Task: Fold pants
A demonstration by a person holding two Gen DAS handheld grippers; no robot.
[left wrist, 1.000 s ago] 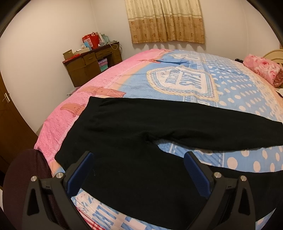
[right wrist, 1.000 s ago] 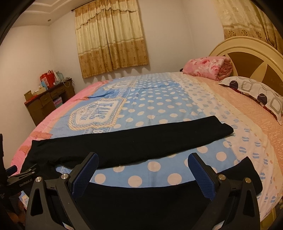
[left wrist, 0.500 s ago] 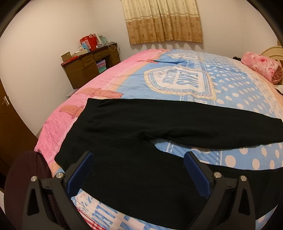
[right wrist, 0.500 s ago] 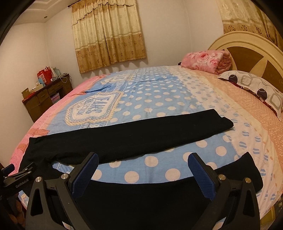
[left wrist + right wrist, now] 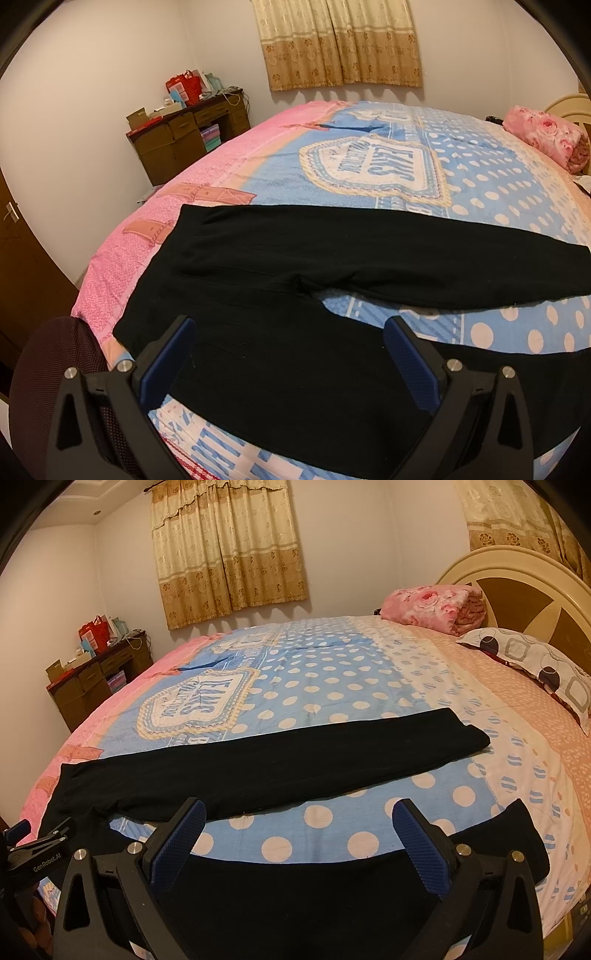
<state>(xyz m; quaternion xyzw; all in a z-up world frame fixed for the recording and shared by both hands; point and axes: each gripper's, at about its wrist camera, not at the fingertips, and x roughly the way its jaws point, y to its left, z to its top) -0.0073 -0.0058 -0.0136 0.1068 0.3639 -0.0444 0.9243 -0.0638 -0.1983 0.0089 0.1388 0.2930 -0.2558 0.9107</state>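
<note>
black pants (image 5: pixel 280 266) lay flat on bed (image 5: pixel 480 177), legs spread apart | left tongs (image 5: pixel 288 354) wide apart, over waist end, not touching | right tongs (image 5: pixel 299 834) wide apart, over near leg

Near leg of the black pants (image 5: pixel 280 369) partly masked by the left tongs (image 5: pixel 288 354) and cut off at 4 o'clock by the lens rim; far leg's cuff clipped at 3 o'clock. In the right wrist view, near leg (image 5: pixel 314 893) covered in part by the right tongs (image 5: pixel 299 838), lower edge lost past 6 o'clock. Waistband there half hidden at 9 o'clock behind the other tool's black body (image 5: pixel 37 853). Clutter on the counter (image 5: pixel 184 129) at 11 o'clock too small to identify. Headboard (image 5: pixel 517 587) cut at 2 o'clock. Dark rounded mesh object (image 5: pixel 55 387) at 8 o'clock cropped, unidentifiable. Hands holding either tool out of sight.
</note>
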